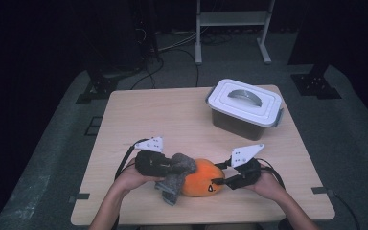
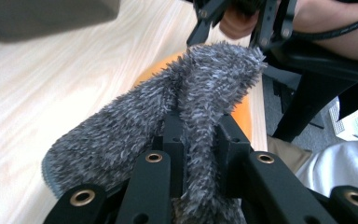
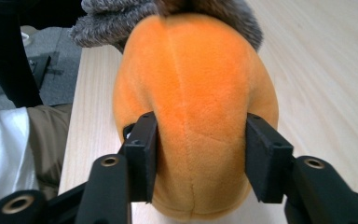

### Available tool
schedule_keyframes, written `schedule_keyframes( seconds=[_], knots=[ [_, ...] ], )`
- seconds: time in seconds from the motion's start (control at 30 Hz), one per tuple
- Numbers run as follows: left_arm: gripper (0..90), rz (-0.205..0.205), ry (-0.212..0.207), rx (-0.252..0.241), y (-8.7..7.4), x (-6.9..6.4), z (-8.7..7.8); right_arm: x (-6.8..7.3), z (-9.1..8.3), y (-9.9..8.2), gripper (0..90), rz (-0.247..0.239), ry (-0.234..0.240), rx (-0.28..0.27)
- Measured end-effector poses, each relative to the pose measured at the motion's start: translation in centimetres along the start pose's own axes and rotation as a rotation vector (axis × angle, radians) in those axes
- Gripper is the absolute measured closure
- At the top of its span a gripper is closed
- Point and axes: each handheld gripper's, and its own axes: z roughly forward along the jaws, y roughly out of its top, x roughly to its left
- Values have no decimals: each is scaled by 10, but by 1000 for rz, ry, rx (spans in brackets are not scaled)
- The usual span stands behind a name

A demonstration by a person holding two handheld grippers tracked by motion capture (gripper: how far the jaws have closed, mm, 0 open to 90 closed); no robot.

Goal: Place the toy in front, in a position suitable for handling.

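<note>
Left gripper (image 2: 199,154) pinches the fuzzy grey sock (image 2: 168,121) draped ahead of it over the orange plush (image 3: 193,107), which the right gripper (image 3: 198,156) squeezes between its jaws; both look soft, light, compressible.

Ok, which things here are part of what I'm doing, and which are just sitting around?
In the job:
- orange plush toy, squeezed between the right gripper jaws
- fuzzy grey sock, pinched by the left gripper, draped on the toy

Lying about:
- lidded plastic container, far right of the table
</note>
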Motion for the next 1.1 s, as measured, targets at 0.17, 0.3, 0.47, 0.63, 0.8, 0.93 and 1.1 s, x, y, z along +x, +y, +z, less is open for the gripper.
schedule_keyframes(
  seconds=[0.17, 0.3, 0.47, 0.63, 0.8, 0.93, 1.1],
  knots=[
    [769, 3, -18, 4, -5, -4, 0, 1, -1, 1, 279, 87, -7, 21],
    [768, 20, -45, 15, -6, -9, 1, -1, -2, 2, 249, 122, 23, 15],
    [768, 52, -63, 42, -4, -17, 4, -1, 5, 2, 222, 118, 38, 34],
    [768, 65, -5, 4, 8, -15, 0, 6, 5, 3, 416, 67, -8, 16],
    [768, 82, -6, 6, 21, -14, 7, 12, 7, 6, 437, 20, -11, 12],
    [769, 53, -21, 27, 16, -12, 14, 9, 6, 3, 329, 73, 8, 18],
    [769, 47, -59, 27, 10, -17, 17, 7, 2, 7, 246, 86, 28, 30]
  ],
)
